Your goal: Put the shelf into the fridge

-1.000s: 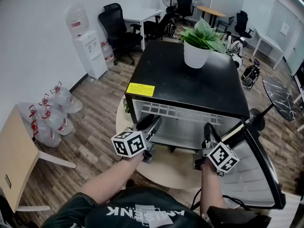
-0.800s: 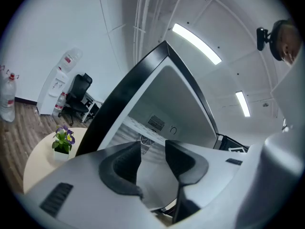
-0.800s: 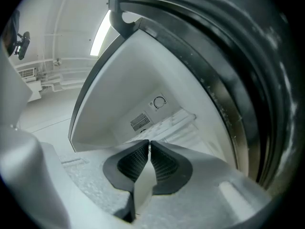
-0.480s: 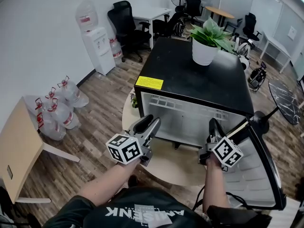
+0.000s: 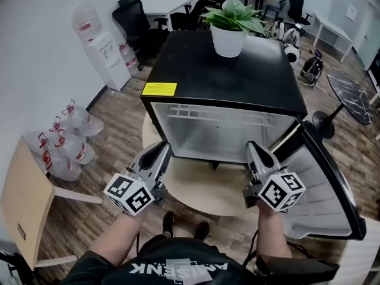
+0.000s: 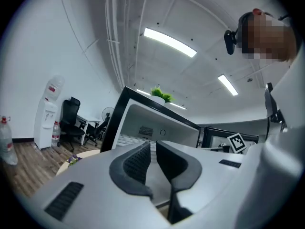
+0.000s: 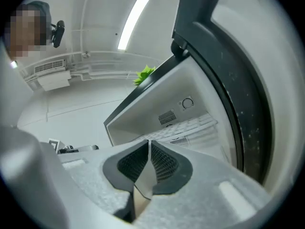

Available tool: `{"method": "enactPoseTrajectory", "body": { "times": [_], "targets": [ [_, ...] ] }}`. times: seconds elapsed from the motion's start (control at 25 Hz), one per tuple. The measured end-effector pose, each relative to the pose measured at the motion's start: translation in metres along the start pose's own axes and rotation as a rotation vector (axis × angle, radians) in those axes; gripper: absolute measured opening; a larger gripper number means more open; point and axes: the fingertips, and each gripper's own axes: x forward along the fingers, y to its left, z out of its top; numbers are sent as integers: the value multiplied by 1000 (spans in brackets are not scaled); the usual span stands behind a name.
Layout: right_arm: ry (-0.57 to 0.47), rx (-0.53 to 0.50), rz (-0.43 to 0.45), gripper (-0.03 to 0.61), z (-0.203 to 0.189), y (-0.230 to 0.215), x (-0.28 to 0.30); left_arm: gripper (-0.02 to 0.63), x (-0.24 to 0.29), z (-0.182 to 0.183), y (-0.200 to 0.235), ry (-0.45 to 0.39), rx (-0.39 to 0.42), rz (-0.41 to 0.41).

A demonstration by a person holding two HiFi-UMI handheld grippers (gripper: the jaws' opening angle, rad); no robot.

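Note:
The black mini fridge stands on a round table with its door swung open to the right. A white wire shelf lies inside, high in the white interior; it also shows in the left gripper view and in the right gripper view. My left gripper hangs in front of the opening's left side. Its jaws are closing, a narrow gap is left and nothing is between them. My right gripper hovers before the right side, shut and empty.
A potted plant sits on the fridge top. The round wooden table juts out under both grippers. A water dispenser and several water bottles stand at the left wall, with a wooden table at the near left.
Both grippers have drawn back from the fridge opening toward me and lower. The left jaws have narrowed. The shelf stays inside the fridge.

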Motion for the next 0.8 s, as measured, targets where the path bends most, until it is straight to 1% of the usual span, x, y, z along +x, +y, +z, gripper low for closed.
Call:
{"method": "enactPoseTrajectory", "body": {
  "times": [0.04, 0.08, 0.12, 0.2, 0.28, 0.4, 0.48, 0.6, 0.8],
  "targets": [
    [-10, 4, 6, 23, 0, 4, -2, 30, -4, 4, 0, -1, 12, 1],
    [-19, 10, 6, 23, -1, 7, -5, 11, -8, 7, 0, -1, 15, -8],
    [-27, 19, 3, 23, -4, 12, -7, 4, -14, 10, 0, -5, 12, -25],
    [-49, 35, -10, 23, -9, 20, -14, 3, -22, 17, 3, -19, 17, -62],
    [-76, 32, -24, 23, -4, 30, -19, 2, -25, 28, 5, -11, 56, -75],
    [-101, 11, -49, 23, 3, 54, -24, 2, -37, 39, 9, 37, 145, -58],
    [-105, -7, -67, 23, 2, 71, -26, 2, -47, 42, 18, 62, 189, -32],
    [-100, -21, -92, 13, -1, 88, -26, 2, -59, 41, 34, 79, 215, 16],
    [-110, -10, -131, 8, 4, 106, -25, 2, -70, 52, 42, 84, 231, 19]
  ]
}}
